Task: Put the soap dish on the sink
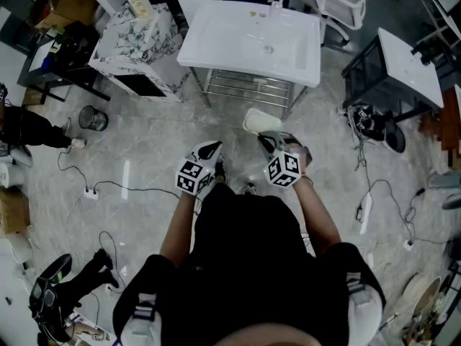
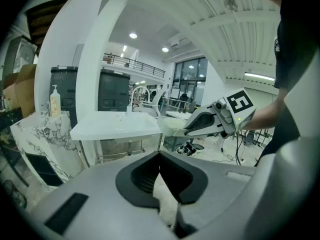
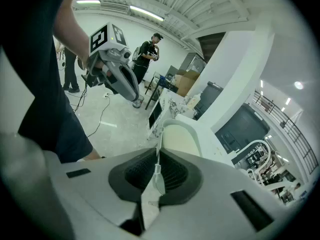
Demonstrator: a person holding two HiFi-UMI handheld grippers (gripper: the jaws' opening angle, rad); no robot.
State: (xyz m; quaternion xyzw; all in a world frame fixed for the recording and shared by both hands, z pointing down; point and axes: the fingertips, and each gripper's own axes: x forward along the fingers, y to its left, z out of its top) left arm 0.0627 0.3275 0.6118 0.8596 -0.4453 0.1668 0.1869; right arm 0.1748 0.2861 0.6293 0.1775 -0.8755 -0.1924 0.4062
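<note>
The cream oval soap dish (image 1: pixel 261 122) is carried above the floor, in front of the white sink (image 1: pixel 252 38) on its metal stand. My right gripper (image 1: pixel 271 141) is shut on the dish's rim; in the right gripper view the jaws pinch the thin edge of the dish (image 3: pixel 179 139). My left gripper (image 1: pixel 211 151) hangs beside it to the left, shut with nothing in it. The left gripper view shows the sink (image 2: pixel 117 124) ahead and the right gripper holding the dish (image 2: pixel 171 125) just short of the sink's near corner.
A marble-patterned cabinet (image 1: pixel 137 45) with a soap bottle (image 1: pixel 139 2) stands left of the sink. A white chair (image 1: pixel 324 2) is behind it and a black table (image 1: pixel 400 67) is to the right. Cables, a power strip (image 1: pixel 90 192) and a wire bin (image 1: pixel 92 118) lie on the floor.
</note>
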